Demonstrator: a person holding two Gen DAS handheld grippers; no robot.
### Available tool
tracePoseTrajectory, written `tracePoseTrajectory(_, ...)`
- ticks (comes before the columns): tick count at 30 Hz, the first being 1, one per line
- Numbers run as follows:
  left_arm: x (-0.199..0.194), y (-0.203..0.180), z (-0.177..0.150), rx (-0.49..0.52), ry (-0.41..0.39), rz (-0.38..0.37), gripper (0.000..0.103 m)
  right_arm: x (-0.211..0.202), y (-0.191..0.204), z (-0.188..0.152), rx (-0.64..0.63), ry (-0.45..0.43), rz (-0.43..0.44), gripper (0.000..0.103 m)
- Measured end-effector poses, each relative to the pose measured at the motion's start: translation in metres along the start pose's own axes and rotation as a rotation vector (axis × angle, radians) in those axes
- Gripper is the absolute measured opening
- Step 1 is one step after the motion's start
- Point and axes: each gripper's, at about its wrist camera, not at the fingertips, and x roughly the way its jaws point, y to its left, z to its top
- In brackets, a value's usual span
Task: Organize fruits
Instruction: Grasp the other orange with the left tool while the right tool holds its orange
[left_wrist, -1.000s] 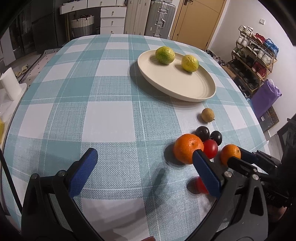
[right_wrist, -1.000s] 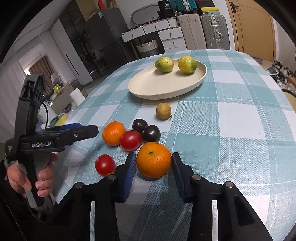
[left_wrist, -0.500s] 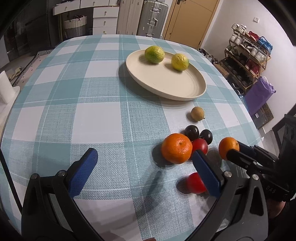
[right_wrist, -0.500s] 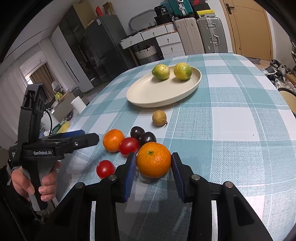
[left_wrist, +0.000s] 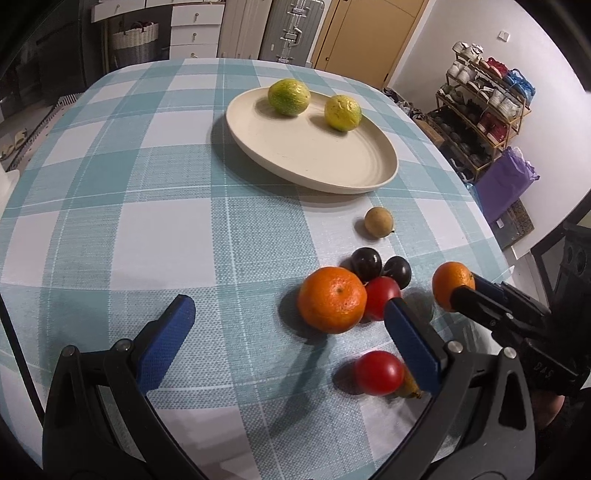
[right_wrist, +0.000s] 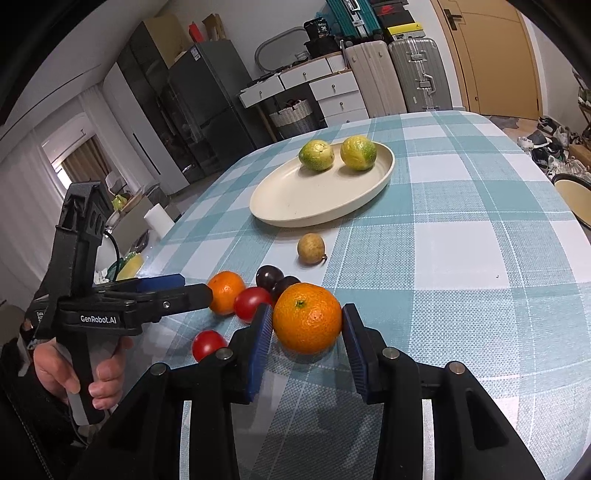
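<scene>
fruits lie on a checked tablecloth (left_wrist: 110, 229) ahead of both grippers. the right gripper (right_wrist: 306, 332) has its jaws closed on an orange (right_wrist: 307, 317), one blue pad pressing each side. the left gripper (left_wrist: 288, 332) stands wide open and empty; a second orange (left_wrist: 331, 300) sits just past its right pad, with a tomato (left_wrist: 380, 372) beside that pad. beyond the orange another tomato (left_wrist: 382, 297) touches two dark plums (left_wrist: 365, 264), and a small brown fruit (left_wrist: 378, 222) lies further ahead. far ahead, a plate (left_wrist: 332, 166) holds two green-yellow citrus (left_wrist: 288, 96).
</scene>
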Motion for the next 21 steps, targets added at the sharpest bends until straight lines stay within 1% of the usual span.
tracePoseTrajectory(7, 0.0038, 0.0019, 0.0027, -0.024, -0.004, -0.059, 0.1, 0.0005, -0.0039, -0.0007, 0.012, 0.003, 0.007, 0.039)
tracePoseTrajectory(11, 0.0054, 0.003, 0.0038, -0.033, 0.001, -0.096, 0.088, -0.0004, -0.0052, -0.0005, 0.013, 0.0, 0.01, 0.039)
tracePoseTrajectory(13, 0.0076, 0.0023, 0.0047, -0.035, 0.009, -0.118, 0.085, -0.0005, -0.0052, -0.0002, 0.012, -0.001, 0.011, 0.039)
tracePoseTrajectory(14, 0.0081, 0.0017, 0.0047, -0.036, 0.01, -0.125, 0.082, -0.0008, -0.0053, -0.0003, 0.012, -0.001, 0.012, 0.039)
tracePoseTrajectory(19, 0.0095, -0.0012, 0.0042, -0.034, 0.012, -0.148, 0.073, 0.0001, -0.0052, -0.0003, 0.012, 0.001, 0.015, 0.039)
tracePoseTrajectory(21, 0.0093, -0.0015, 0.0043, -0.036, 0.008, -0.159, 0.066, 0.0004, -0.0055, -0.0004, 0.011, 0.002, 0.015, 0.039)
